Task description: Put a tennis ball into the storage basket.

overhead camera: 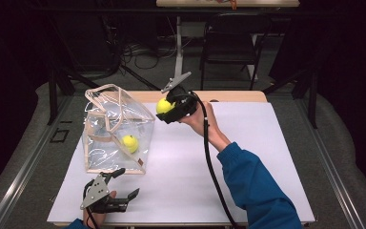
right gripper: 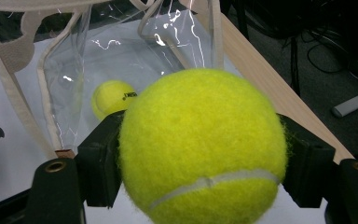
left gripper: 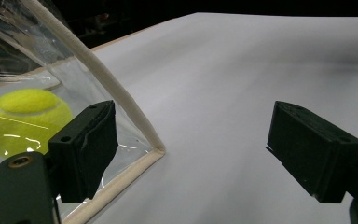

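A clear plastic bag [overhead camera: 116, 131] with cream trim stands at the table's left, a yellow tennis ball [overhead camera: 130, 143] inside it; that ball also appears behind the plastic as ball [left gripper: 25, 119] and ball [right gripper: 113, 96]. My right gripper [overhead camera: 167, 109] is lifted just right of the bag's open top, shut on a second tennis ball [overhead camera: 164, 106], which looms large as ball [right gripper: 200, 144] between the jaws. My left gripper [overhead camera: 123, 183] rests near the table's front left edge, open, its jaws apart and empty beside the bag's lower corner [left gripper: 156, 151].
The white table top [overhead camera: 248, 157] stretches right and in front of the bag. Behind the table stand a black chair [overhead camera: 231, 45] and a desk leg with cables on the floor. A blue sleeve [overhead camera: 257, 188] crosses the front right.
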Action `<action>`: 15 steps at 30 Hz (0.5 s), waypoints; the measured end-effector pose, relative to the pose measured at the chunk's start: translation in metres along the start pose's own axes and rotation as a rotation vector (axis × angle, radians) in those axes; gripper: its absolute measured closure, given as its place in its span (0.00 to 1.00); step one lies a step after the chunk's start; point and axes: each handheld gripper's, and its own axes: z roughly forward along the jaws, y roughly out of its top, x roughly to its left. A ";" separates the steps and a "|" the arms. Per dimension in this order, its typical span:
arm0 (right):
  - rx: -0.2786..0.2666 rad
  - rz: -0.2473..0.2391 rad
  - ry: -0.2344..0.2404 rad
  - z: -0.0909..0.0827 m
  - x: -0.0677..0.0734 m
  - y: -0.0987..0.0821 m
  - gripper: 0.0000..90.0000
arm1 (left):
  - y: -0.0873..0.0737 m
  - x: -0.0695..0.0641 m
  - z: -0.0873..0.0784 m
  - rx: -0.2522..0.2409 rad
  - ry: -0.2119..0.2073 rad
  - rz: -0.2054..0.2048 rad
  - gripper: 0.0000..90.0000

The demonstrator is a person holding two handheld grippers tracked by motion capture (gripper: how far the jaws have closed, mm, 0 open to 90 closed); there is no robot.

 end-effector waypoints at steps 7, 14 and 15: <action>0.005 -0.006 0.001 0.001 0.000 0.005 0.29 | 0.000 0.000 0.000 -0.001 -0.004 -0.003 0.18; 0.007 -0.008 0.006 0.001 -0.001 0.009 0.29 | 0.000 0.000 0.000 -0.002 0.001 -0.003 0.18; 0.006 -0.010 0.005 0.001 -0.001 0.010 0.29 | 0.000 0.000 0.000 -0.002 0.001 -0.003 0.18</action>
